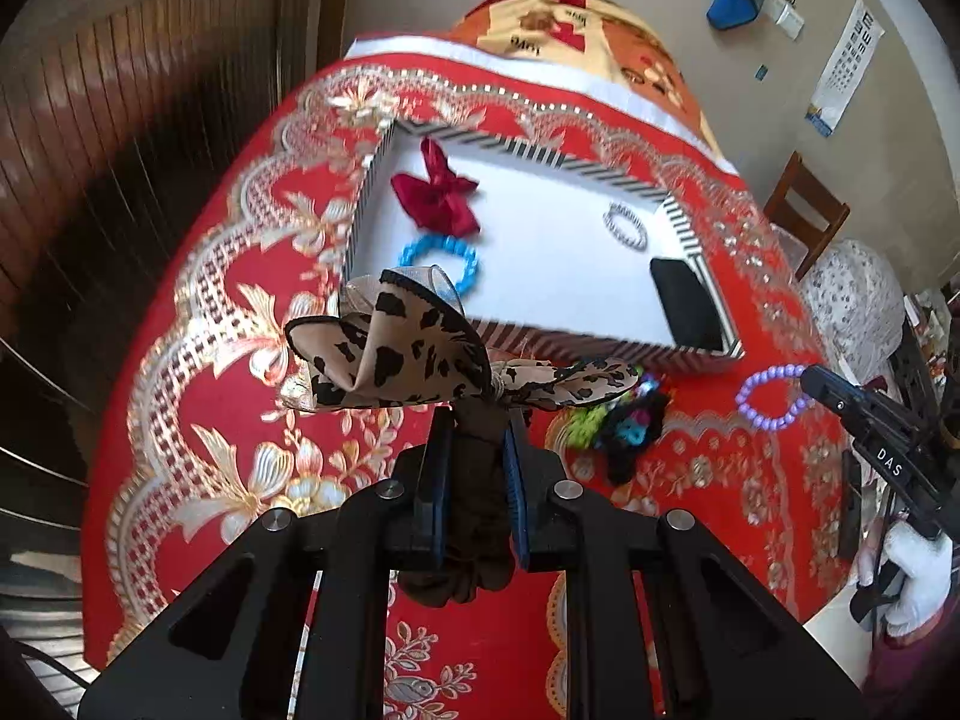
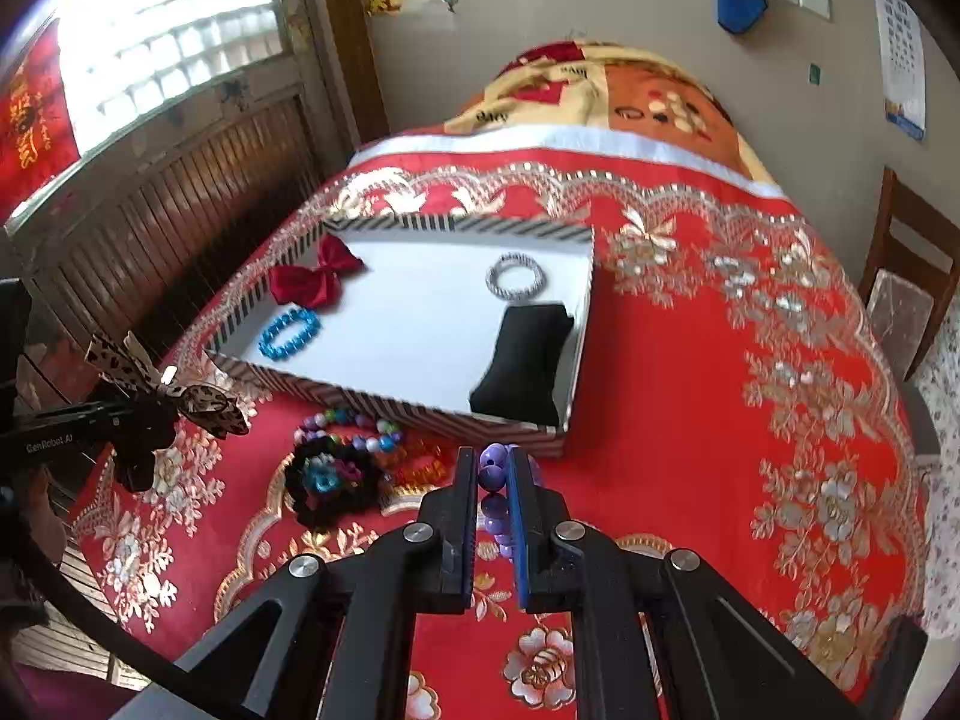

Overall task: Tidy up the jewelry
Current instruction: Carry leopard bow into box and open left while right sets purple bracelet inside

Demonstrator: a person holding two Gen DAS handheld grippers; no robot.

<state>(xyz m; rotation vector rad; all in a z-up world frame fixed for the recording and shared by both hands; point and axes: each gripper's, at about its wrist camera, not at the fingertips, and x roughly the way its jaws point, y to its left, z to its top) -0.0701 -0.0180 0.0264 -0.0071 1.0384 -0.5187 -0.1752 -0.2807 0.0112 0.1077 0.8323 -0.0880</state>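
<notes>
1. Soft, dark scrunchie fabric was pinched between the pads of the left gripper [image 1: 477, 420]; its leopard-print bow [image 1: 390, 354] flopped limply above the tips, held clear of the red tablecloth [image 1: 198, 396].
2. Purple bead bracelet [image 2: 495, 480] was clamped in the right gripper [image 2: 493, 468]; hard, round beads appeared slippery, so a hold across the strand seemed best.
3. Loose hair ties and beads [image 2: 348, 468] lay just before the striped tray [image 2: 384, 402].
4. Farther off, the tray held a blue bracelet [image 2: 288, 333], red bow [image 2: 315, 279], silver bangle [image 2: 516, 282] and black cushion [image 2: 522, 366].

tray [image 2: 384, 405] middle bare, trinket heap [image 2: 354, 474] before it
</notes>
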